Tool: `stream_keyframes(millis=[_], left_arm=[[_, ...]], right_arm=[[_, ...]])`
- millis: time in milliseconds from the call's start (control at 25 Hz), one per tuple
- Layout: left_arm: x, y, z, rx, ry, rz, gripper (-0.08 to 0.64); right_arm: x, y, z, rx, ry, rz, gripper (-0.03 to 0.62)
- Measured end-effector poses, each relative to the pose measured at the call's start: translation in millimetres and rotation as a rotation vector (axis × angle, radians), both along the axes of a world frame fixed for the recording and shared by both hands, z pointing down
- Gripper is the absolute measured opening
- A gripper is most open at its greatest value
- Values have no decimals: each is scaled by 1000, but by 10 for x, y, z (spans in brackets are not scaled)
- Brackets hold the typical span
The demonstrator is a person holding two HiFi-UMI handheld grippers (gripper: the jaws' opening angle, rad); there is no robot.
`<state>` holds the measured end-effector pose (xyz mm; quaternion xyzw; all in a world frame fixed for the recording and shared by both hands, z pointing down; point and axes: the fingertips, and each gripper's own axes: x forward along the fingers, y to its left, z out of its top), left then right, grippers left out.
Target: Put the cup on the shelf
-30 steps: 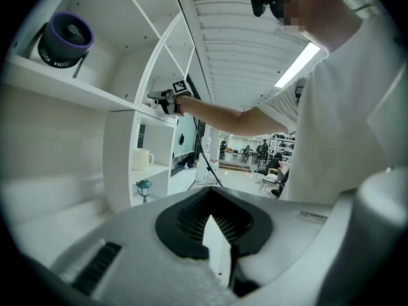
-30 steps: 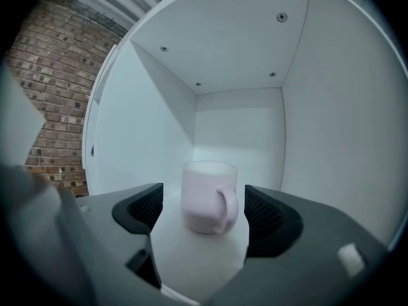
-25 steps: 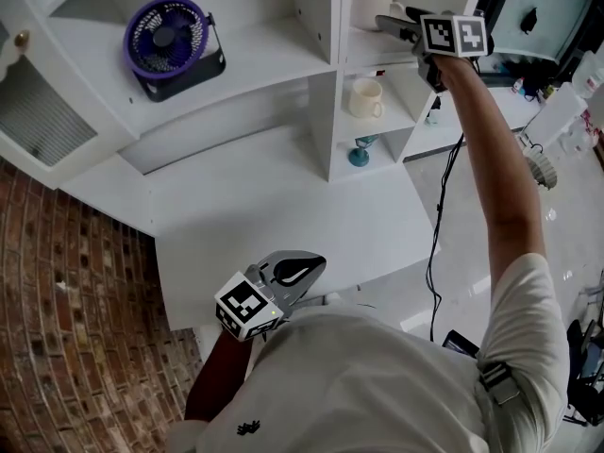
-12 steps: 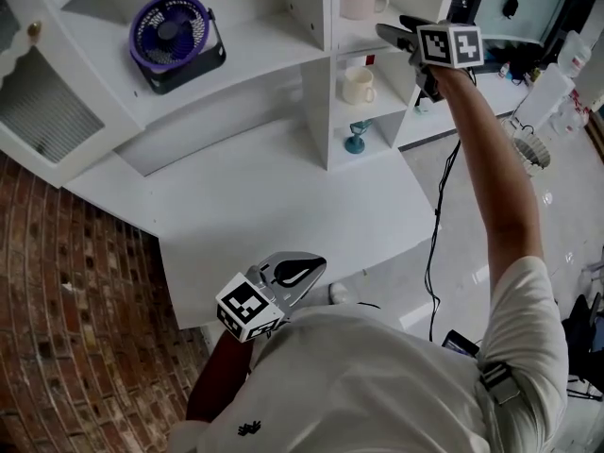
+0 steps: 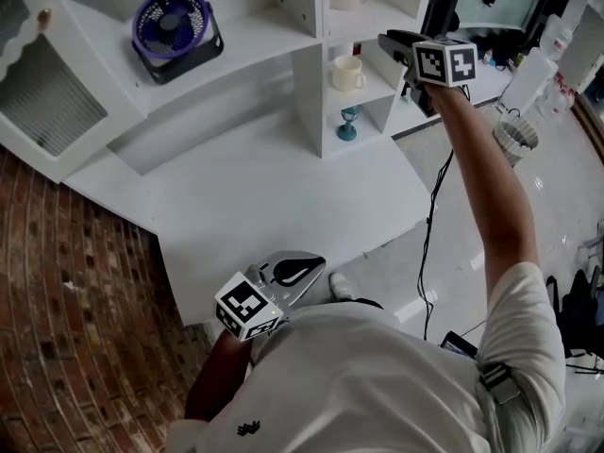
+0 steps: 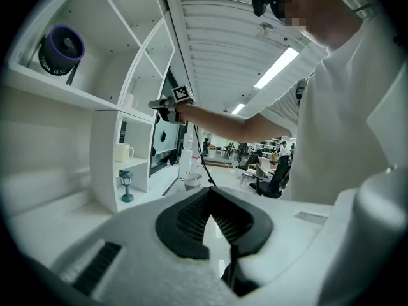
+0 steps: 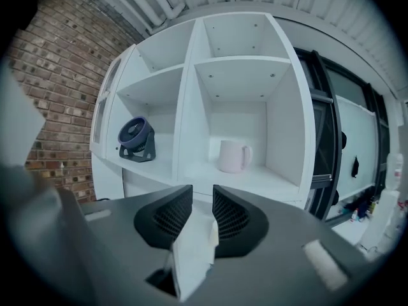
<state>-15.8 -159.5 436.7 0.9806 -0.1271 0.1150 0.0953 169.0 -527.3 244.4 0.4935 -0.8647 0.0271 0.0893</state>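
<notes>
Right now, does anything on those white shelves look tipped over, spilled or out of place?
Nothing stands out. The pink cup stands upright in the upper cubby, the cream mug upright in the one below, the small teal lantern under that, and the purple fan stands on the wide shelf.

Head view steeply down, gripper views seemingly level, sharing shelf (image 5: 255, 38)

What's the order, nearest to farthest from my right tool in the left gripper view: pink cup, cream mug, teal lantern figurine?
1. The pink cup, in the compartment level with the right tool.
2. The cream mug, one compartment below.
3. The teal lantern figurine, lowest compartment.
</notes>
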Motion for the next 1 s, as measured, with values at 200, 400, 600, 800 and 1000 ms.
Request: stream_keyframes(millis=[200,400,600,800,1000], left_arm=[[-78,246,30,-5,1,23,5],[-151,487,55,-9,6,35,5],[-212,716,112,-16,7,47,5],[-262,943,172,-27,4,61,5],[-319,1145,205,-31,7,72,5]], right_arm=[[-18,339,106,-2,-2,21,60],[-71,755,278,2,-8,36,17],[-203,1224,551,-17,-37,28,14],[-380,1786,879,-48,-65,3,14],[-548,2415,1199,-65,-98,-13,14]])
